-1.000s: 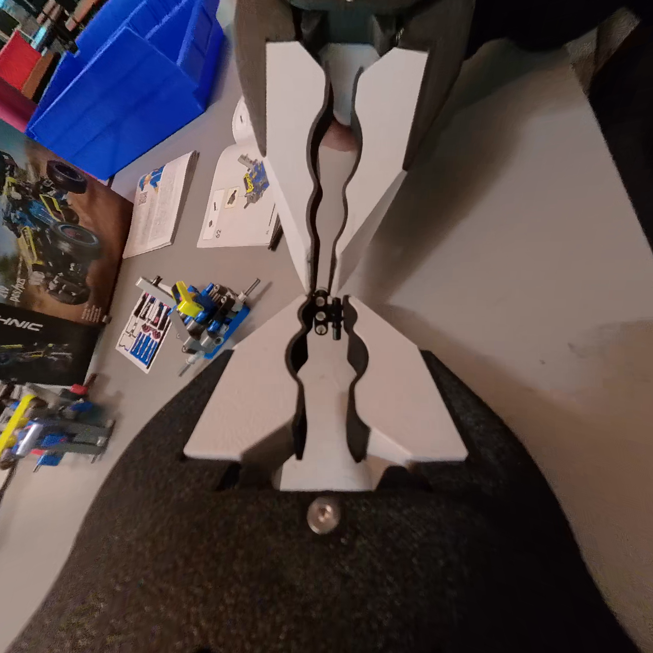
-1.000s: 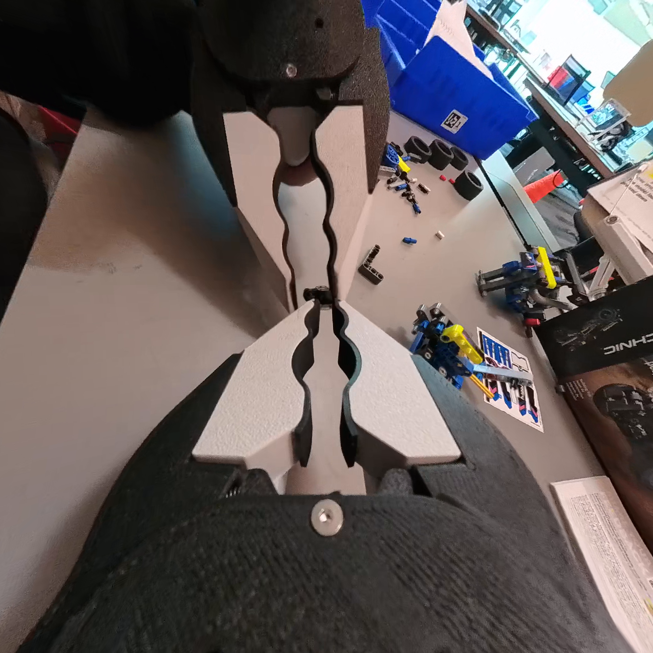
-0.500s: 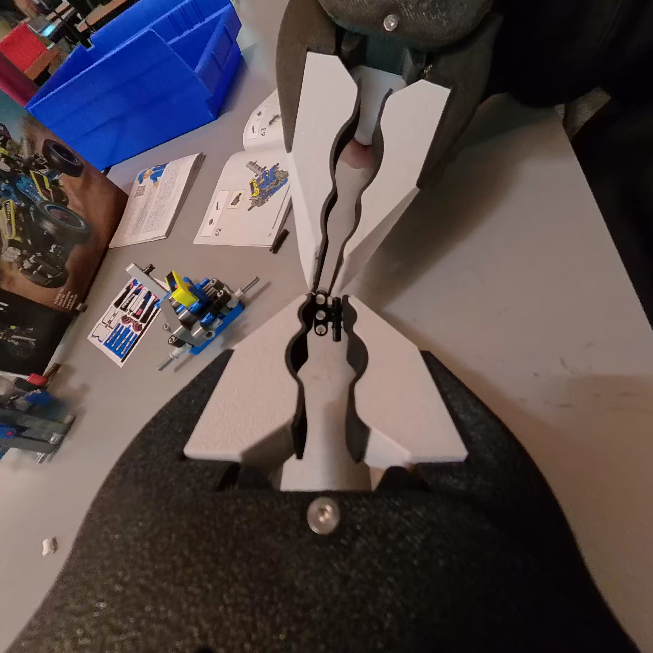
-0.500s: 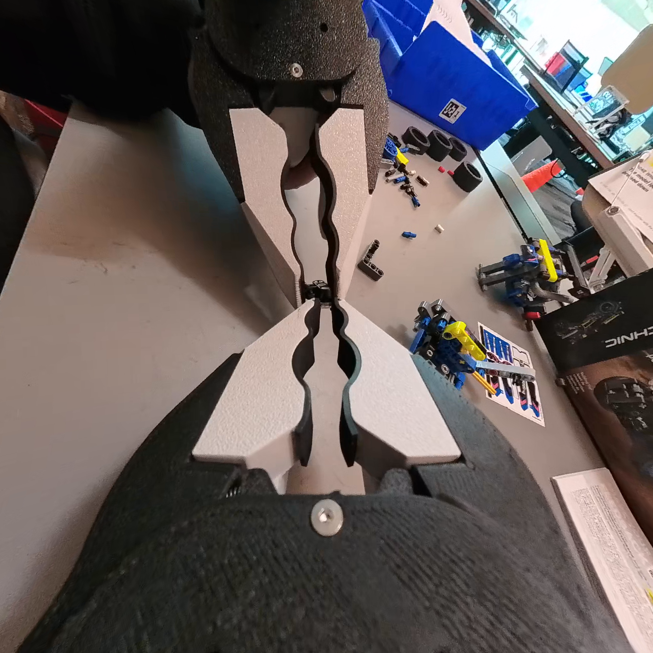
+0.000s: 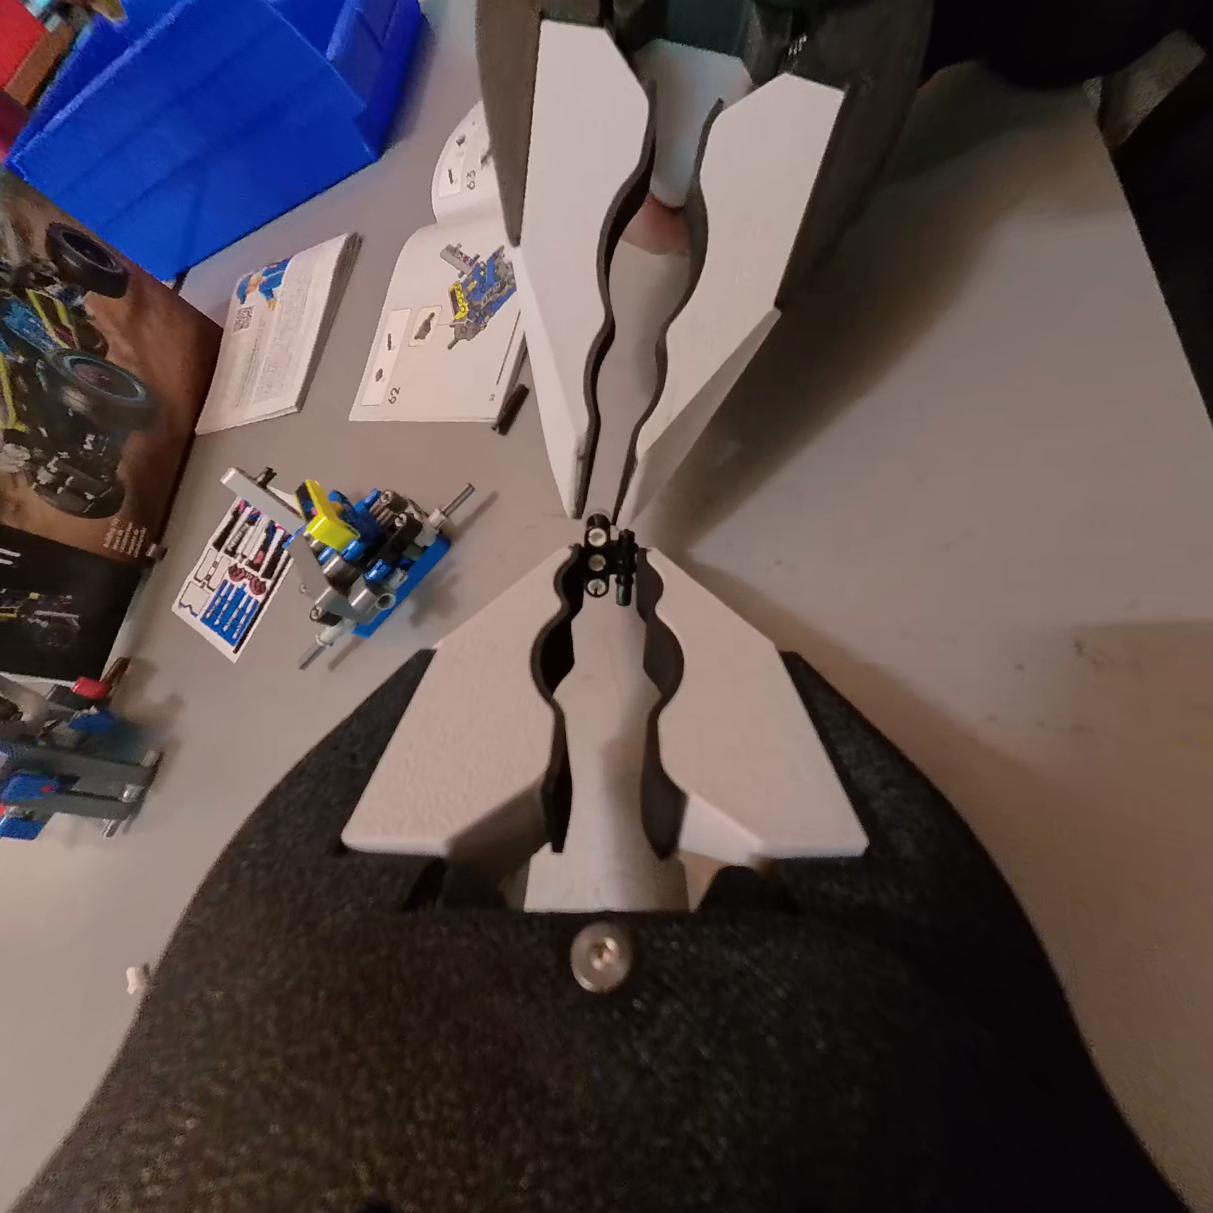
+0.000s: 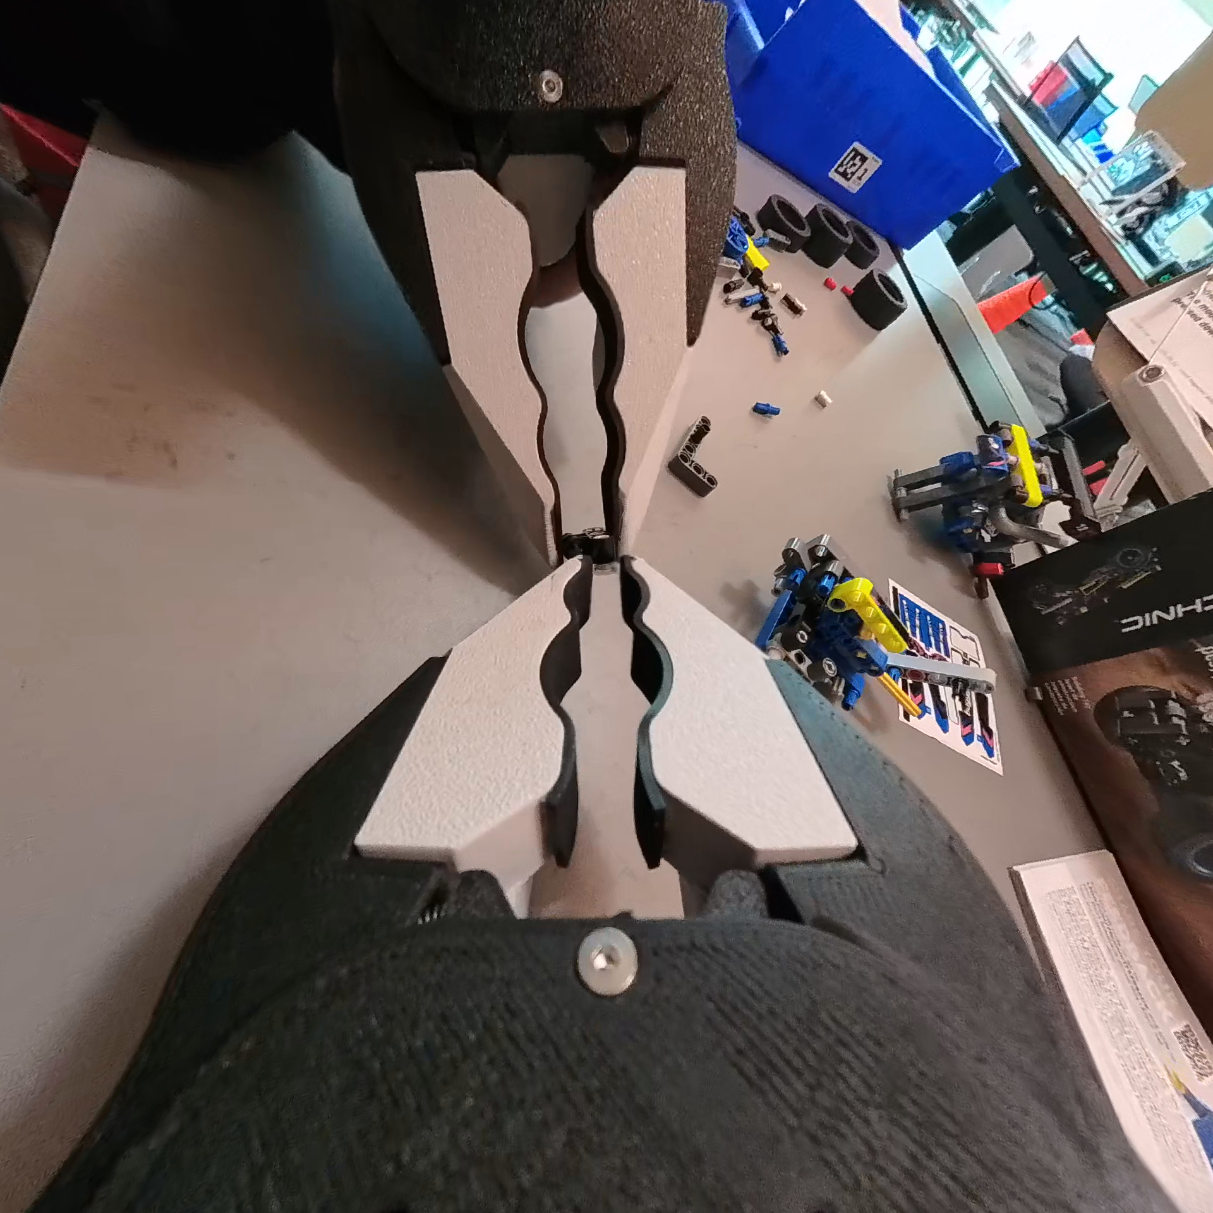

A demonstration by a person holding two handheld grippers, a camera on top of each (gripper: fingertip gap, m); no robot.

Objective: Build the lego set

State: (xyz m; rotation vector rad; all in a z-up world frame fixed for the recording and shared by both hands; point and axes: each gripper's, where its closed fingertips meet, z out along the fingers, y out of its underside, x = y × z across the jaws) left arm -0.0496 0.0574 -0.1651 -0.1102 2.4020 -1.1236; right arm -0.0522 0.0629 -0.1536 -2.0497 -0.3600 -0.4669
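My left gripper is shut on a small black three-hole piece with a black pin beside it, held above the grey table. My right gripper meets it tip to tip. Its jaws are closed narrowly on the near end of the same black piece, and a small grey bit shows between them. In the left wrist view the right gripper comes in from the top. In the right wrist view the left gripper does the same.
A blue and yellow sub-build lies on a sticker sheet. Nearby are an open instruction booklet, the set's box, a second sub-build, a black L-beam, black tyres, loose small parts and blue bins.
Both grippers stay tip to tip on the black piece. The pair has drifted slightly, so the table items have slid a little in both views. Neither grip has changed.
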